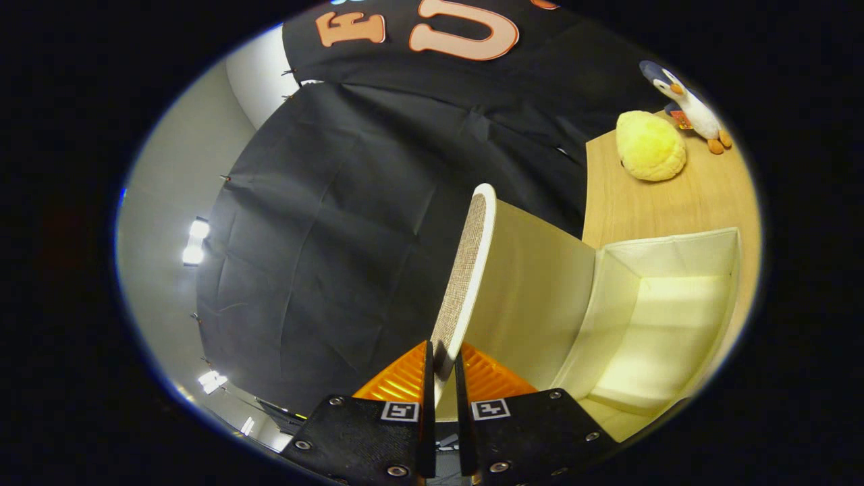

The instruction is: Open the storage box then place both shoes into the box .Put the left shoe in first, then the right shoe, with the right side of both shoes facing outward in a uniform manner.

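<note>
My gripper is shut on the edge of the storage box's lid, both fingers pressing its rim. The lid is lifted and stands edge-on, its woven outer face turned away from the box and its pale inner face toward it. To the right of the lid the cream fabric storage box stands open on the wooden table, its inside bare as far as I can see.
A yellow plush and a penguin toy sit on the wooden table beyond the box. Black cloth hangs behind the table, with a grey wall and lights to the left.
</note>
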`<state>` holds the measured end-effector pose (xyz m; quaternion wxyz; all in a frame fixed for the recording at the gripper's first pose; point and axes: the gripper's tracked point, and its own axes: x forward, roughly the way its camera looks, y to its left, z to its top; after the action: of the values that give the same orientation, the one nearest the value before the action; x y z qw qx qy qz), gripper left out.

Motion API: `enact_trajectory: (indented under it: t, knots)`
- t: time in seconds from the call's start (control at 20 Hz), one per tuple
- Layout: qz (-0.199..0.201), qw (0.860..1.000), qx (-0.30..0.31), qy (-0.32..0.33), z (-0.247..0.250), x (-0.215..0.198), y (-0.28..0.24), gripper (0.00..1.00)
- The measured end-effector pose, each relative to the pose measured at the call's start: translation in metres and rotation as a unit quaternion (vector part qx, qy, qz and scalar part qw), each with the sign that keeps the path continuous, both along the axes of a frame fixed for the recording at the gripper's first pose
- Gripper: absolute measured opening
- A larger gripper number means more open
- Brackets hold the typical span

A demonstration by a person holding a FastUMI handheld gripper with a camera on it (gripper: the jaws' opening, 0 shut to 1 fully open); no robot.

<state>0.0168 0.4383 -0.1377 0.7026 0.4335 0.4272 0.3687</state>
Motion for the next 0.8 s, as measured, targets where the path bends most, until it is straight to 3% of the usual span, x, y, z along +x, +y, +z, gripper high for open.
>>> enact_trajectory:
  t: [0.55, 0.7, 0.8]
  knots:
    - [0.001, 0.999, -0.044, 0.023, -0.032, 0.021, 0.093, 0.17]
    - [0.008, 0.998, -0.066, 0.021, -0.049, 0.015, 0.091, 0.49]
    - [0.002, 0.996, -0.087, 0.004, -0.055, 0.018, 0.078, 0.61]
